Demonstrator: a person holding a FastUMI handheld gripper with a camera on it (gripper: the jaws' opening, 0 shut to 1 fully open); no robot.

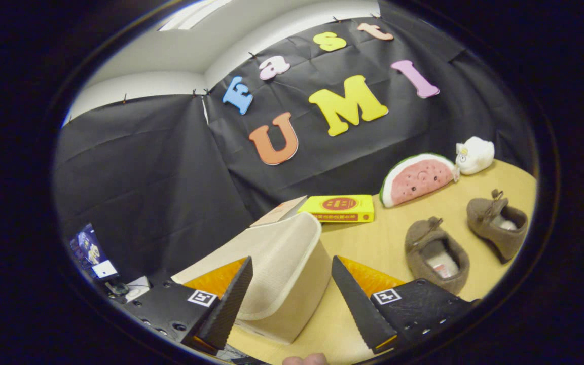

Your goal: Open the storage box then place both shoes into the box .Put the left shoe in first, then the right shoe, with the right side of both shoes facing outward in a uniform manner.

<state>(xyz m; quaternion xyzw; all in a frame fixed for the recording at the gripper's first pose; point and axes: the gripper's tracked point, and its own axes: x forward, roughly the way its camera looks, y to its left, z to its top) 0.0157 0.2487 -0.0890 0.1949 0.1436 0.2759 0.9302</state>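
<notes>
Your jaws gape wide around the storage box (282, 274), untouched. Two shoes (436, 253) sit right; yellow book (342, 208), watermelon cushion (416, 178) at desk's (373, 243) rear edge.

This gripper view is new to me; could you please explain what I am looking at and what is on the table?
A person carries a hand-held claw, and the camera rides on it, looking forward along its two fingers. The fingers stand open on either side of a cream storage box, not pressing it. Beyond, on the wooden table, lie two brown shoes, a yellow box, a watermelon cushion and a white soft toy. Nothing is held.
</notes>
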